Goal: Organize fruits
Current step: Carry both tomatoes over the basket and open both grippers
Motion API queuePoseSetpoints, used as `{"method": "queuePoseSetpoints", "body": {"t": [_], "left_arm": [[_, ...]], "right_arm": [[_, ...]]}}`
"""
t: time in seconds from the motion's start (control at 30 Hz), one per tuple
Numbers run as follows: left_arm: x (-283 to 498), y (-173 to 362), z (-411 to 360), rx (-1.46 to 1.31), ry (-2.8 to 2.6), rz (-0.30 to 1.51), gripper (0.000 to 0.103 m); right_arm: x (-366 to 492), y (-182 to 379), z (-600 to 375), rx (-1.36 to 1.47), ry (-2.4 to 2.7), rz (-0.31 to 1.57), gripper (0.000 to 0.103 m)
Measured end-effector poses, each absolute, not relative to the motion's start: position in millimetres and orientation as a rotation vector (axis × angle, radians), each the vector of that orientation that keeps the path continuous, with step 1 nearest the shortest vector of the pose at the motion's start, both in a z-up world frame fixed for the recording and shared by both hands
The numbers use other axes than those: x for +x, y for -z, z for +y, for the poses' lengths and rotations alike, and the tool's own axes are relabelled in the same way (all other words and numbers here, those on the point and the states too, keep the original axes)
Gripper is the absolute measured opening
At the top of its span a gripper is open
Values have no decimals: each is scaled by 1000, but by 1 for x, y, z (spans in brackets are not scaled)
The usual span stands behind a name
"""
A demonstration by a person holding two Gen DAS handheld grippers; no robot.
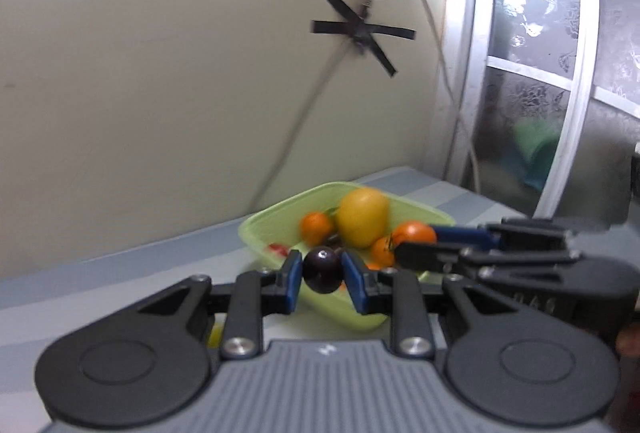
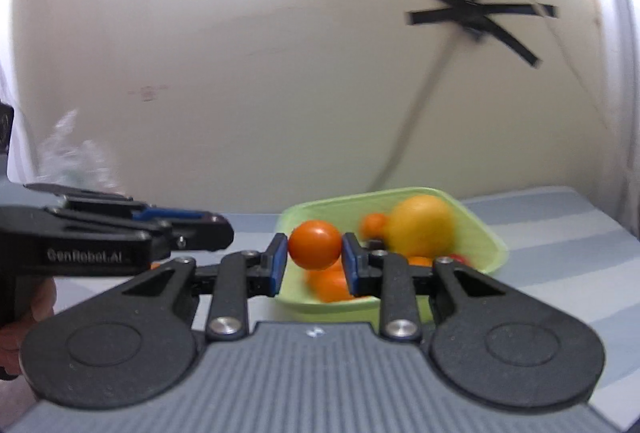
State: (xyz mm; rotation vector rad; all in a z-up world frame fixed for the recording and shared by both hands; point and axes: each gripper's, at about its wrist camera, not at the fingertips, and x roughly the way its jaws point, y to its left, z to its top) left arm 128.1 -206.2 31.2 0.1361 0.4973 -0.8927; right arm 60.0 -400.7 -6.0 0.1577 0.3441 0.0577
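The left gripper (image 1: 321,275) was clamped on a small, glossy dark purple round fruit (image 1: 322,269), its blue pads pressed against both sides. The right gripper (image 2: 315,253) was closed the same way on a smooth orange round fruit (image 2: 315,244). Both fruits hung just above the near rim of the pale green plastic tray (image 2: 332,207), which sat directly ahead of each claw on the grey striped tabletop (image 2: 560,233). Beyond the right claw's tips, a large yellow oval fruit (image 2: 420,225) and several smaller orange fruits lay inside the tray.

The two claws were close together, the right one reaching in just beside the left claw's tips, so a careless move risked knocking them together and jarring a fruit free. Both fruits were round and slick, held only at narrow pad contacts; a loosened squeeze would probably let one roll off the table.

Motion blur smeared the tray's contents, so the fruits could not be counted exactly. A small red item (image 1: 278,249) at the tray's left edge may have been a tomato or a berry. The tray's near wall was hidden behind the claws.
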Motion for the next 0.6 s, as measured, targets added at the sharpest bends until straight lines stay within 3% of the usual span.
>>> {"method": "queuePoseSetpoints", "body": {"t": [0.23,0.33,0.6], "left_arm": [[162,-9,-271,110,950,601,24],[173,-2,-283,83,961,643,29],[184,-22,-239,-86,920,640,33]], "right_arm": [[73,26,-425,171,13,380,33],[74,29,-426,164,17,365,41],[57,21,-433,195,34,261,41]]}}
